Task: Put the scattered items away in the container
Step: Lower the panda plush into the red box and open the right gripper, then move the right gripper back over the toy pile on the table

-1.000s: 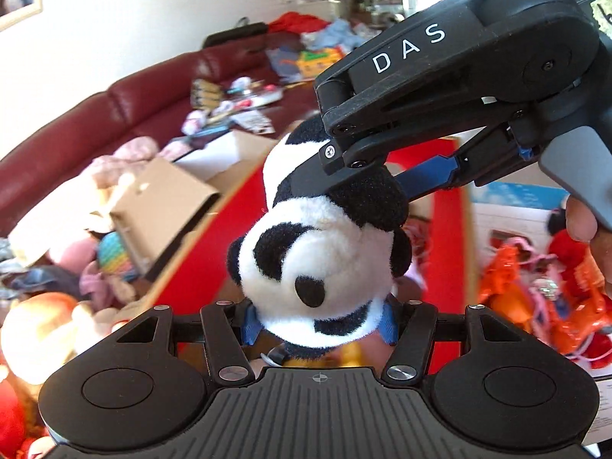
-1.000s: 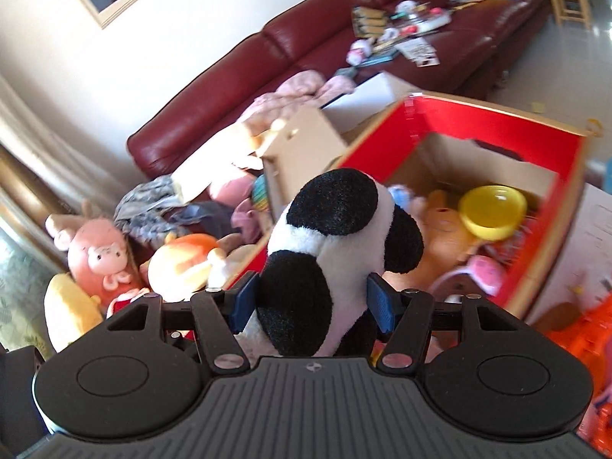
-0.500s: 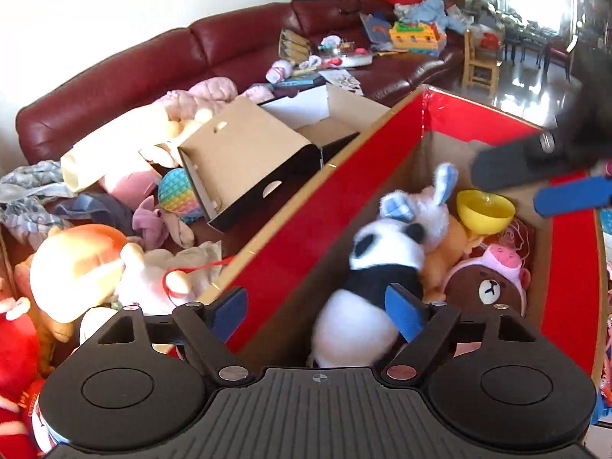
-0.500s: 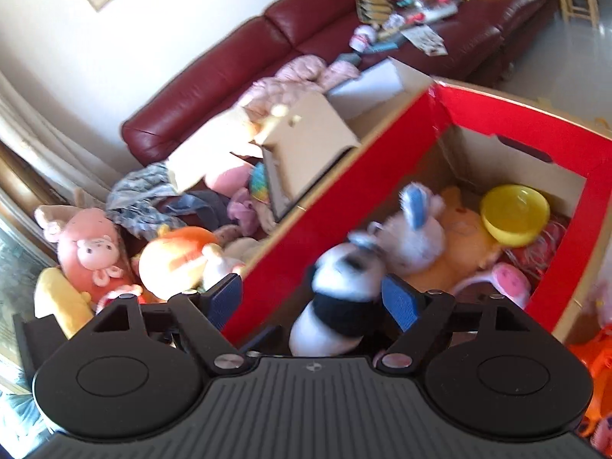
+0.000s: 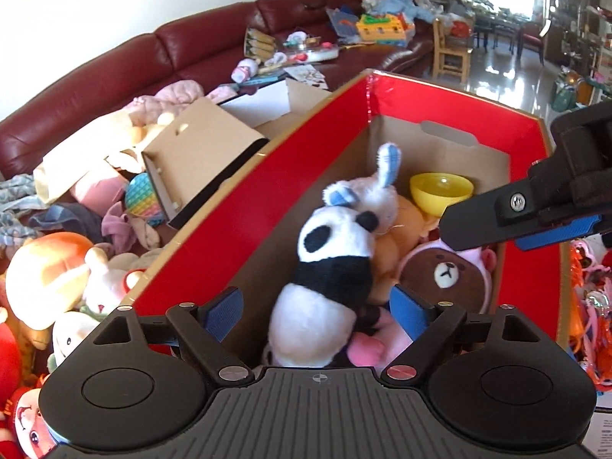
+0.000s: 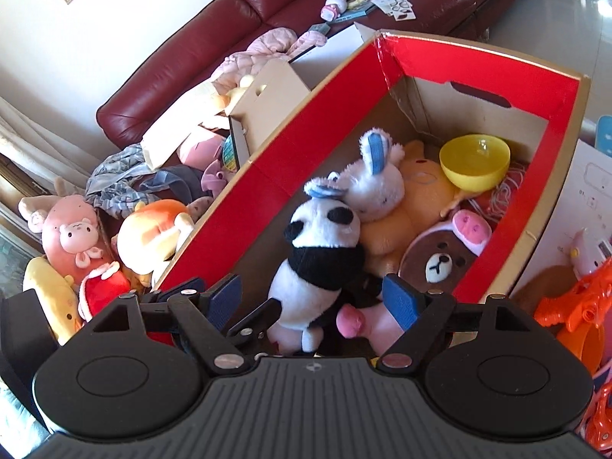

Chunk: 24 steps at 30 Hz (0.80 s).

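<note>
Left gripper point(image 5: 317, 311): jaws opening wide, blue pads clear of the toy; nothing gripped. It hangs over the near end of the box, pointing down into it.
Right gripper point(image 6: 311, 300): jaws spread apart, empty, pads on either side of the panda's lower body but not pressing it. In the left wrist view its black finger with a blue pad reaches in from the right edge, above the bear.
Panda plush point(image 5: 329, 279): released, lying inside the box at the near end, head toward the far wall, leaning against the rabbit and the orange toy.
Red cardboard box point(image 6: 290, 160): open-topped, red inner flaps, brown walls with a handle slot in the far wall.
White rabbit plush point(image 6: 376, 187): blue-lined ears, touching the panda's head.
Orange plush point(image 6: 417, 199): lies under the rabbit, mid-box.
Yellow bowl point(image 6: 474, 160): tilted at the far end of the box, resting on the orange plush.
Brown bear plush point(image 6: 440, 264): wears a pink pig hood, against the right wall.
Outside the box: more soft toys point(image 6: 149, 233) heaped to the left, a tipped brown carton point(image 5: 199, 160), a dark red sofa point(image 5: 114, 72) strewn with clutter.
</note>
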Available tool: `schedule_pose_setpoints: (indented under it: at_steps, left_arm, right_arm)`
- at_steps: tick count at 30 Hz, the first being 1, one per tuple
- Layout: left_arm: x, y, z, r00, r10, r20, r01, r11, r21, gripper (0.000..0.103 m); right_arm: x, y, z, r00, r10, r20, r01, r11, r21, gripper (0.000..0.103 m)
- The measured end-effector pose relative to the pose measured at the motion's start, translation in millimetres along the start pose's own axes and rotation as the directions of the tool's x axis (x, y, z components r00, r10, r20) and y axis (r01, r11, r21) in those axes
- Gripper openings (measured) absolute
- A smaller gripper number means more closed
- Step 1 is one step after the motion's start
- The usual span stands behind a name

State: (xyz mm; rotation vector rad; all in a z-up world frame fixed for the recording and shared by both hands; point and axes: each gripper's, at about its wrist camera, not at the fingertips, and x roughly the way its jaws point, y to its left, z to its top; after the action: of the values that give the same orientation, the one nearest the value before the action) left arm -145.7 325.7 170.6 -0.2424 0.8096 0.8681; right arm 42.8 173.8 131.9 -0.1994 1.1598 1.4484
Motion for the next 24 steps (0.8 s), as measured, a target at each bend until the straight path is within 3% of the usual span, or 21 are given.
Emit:
schedule_pose_setpoints:
  at_steps: [12, 24]
  left_arm:
    - [-15.7, -34.6, -2.2, 0.997, -0.069, 0.030, 0.068, 0.997, 0.038, 0.095]
    - [-29.9, -90.4, -1.4, 0.983, -0.179, 0.049, 0.171, 0.976, 0.132, 0.096]
  right_arm:
    - [-40.6, -20.5, -6.1, 1.000, -0.002, 0.009, 0.002, 1.000, -0.009, 0.086]
    - [-85.5, -55.8, -11.1, 0.997, -0.035, 0.062, 0.034, 0.999, 0.014, 0.090]
